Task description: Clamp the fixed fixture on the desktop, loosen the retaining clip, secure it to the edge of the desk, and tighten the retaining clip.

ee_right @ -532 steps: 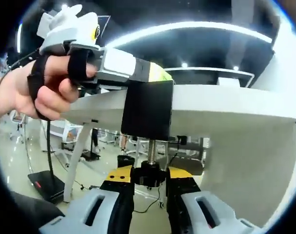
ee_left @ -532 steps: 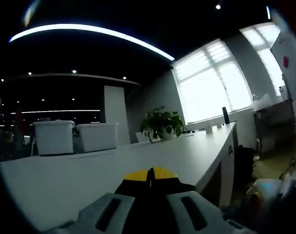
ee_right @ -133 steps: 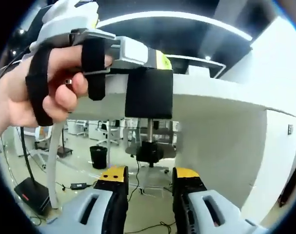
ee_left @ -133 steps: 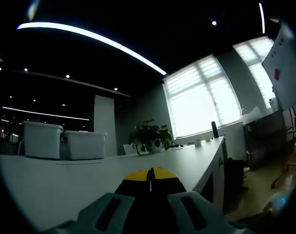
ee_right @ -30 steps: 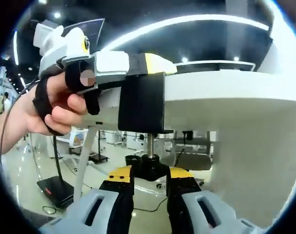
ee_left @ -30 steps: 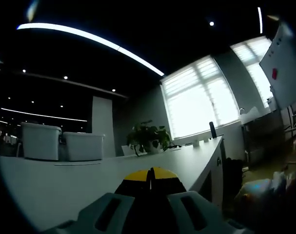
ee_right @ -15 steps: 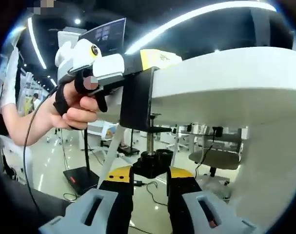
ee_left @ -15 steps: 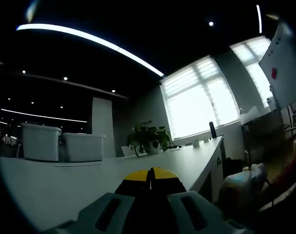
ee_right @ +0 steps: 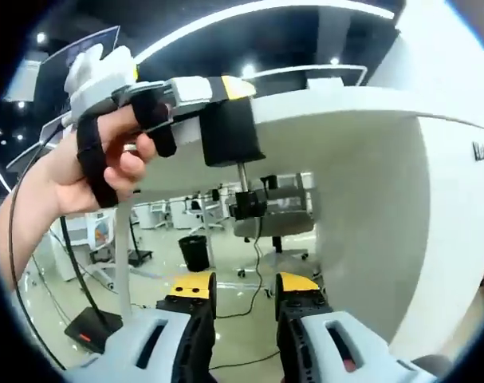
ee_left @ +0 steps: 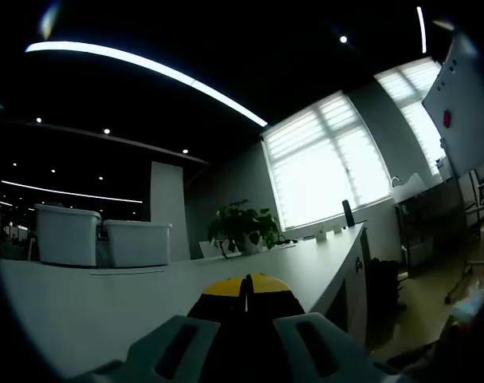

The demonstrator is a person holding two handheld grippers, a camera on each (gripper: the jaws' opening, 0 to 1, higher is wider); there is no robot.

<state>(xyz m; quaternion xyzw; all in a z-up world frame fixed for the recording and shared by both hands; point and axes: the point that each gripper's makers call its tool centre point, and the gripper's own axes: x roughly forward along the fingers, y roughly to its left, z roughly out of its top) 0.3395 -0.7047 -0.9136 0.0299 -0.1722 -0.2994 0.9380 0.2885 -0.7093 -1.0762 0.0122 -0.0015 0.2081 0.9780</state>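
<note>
The black clamp fixture (ee_right: 228, 132) sits on the edge of the white desk (ee_right: 361, 159), its body wrapped over the desk's lip and its threaded screw hanging straight down below the lip to a black knob (ee_right: 248, 205). In the right gripper view the left gripper (ee_right: 226, 88) lies along the desktop right above the fixture, its yellow-tipped jaws together on the fixture's top, with the person's hand (ee_right: 106, 159) strapped behind it. The left gripper view looks out along the same desktop toward a potted plant (ee_left: 243, 225) and two white bins (ee_left: 102, 243).

The right gripper (ee_right: 243, 289) hangs below the knob, well apart from it, its jaws apart and empty.

Judging by this, the fixture is already placed on the desk edge. Whether the screw is fully tight cannot be read, so a last turn of the knob may remain.
</note>
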